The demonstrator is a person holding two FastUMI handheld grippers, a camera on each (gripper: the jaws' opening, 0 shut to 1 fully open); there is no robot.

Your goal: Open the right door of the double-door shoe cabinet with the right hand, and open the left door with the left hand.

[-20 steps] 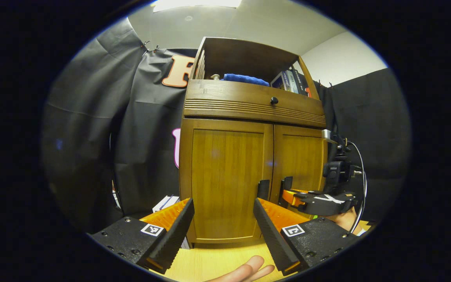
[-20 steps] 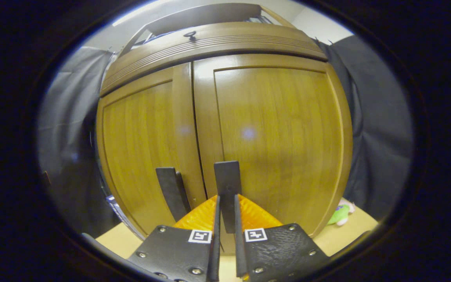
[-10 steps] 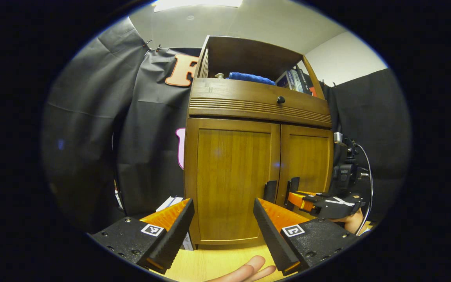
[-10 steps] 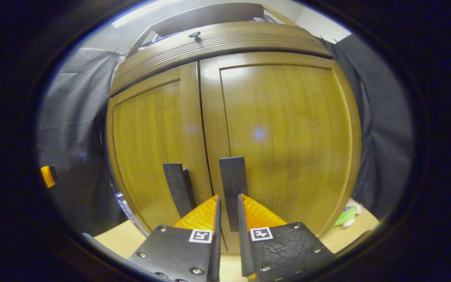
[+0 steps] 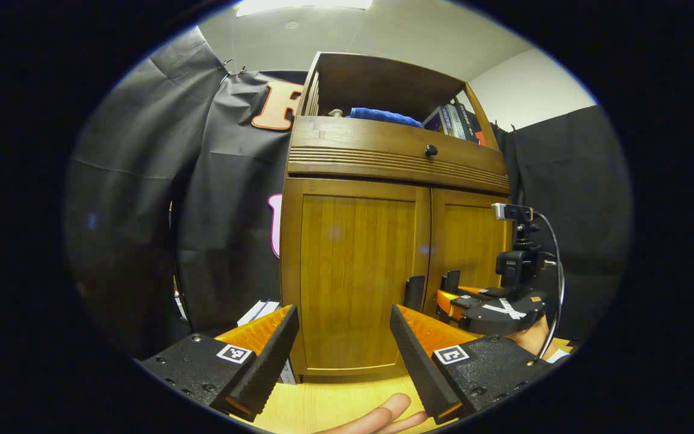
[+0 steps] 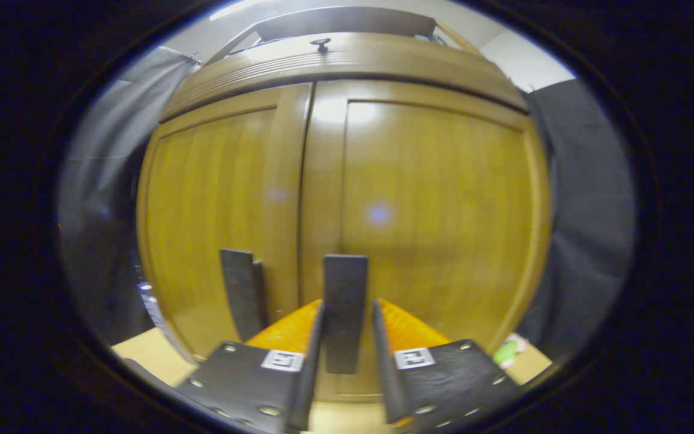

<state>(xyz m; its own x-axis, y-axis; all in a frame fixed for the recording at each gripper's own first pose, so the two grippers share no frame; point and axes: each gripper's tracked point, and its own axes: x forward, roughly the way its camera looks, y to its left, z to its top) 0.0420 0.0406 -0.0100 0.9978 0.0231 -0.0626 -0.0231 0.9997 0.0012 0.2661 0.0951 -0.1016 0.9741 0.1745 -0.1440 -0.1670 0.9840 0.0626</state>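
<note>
The wooden shoe cabinet has its left door (image 5: 356,277) and right door (image 5: 472,253) both closed. Two black upright handles sit either side of the centre seam. My right gripper (image 6: 347,304) is close up to the right door (image 6: 443,211), slightly open, with the right handle (image 6: 345,283) between its orange fingers. A sliver of wood shows beside the handle. The left handle (image 6: 238,292) stands free beside it. My left gripper (image 5: 343,310) is held back from the left door, wide open and holding nothing. From there the right gripper (image 5: 446,296) shows at the handles.
A drawer with a black knob (image 5: 431,149) sits above the doors. Higher up, an open shelf holds a blue cloth (image 5: 380,116) and books (image 5: 458,123). A white box (image 5: 256,312) lies left of the cabinet and a green plush toy (image 6: 506,349) to its right. A hand's fingertips (image 5: 383,416) show below.
The right gripper has moved forward and spread its fingers apart, so the right handle now sits between them. The left gripper has barely shifted. Both doors stay closed.
</note>
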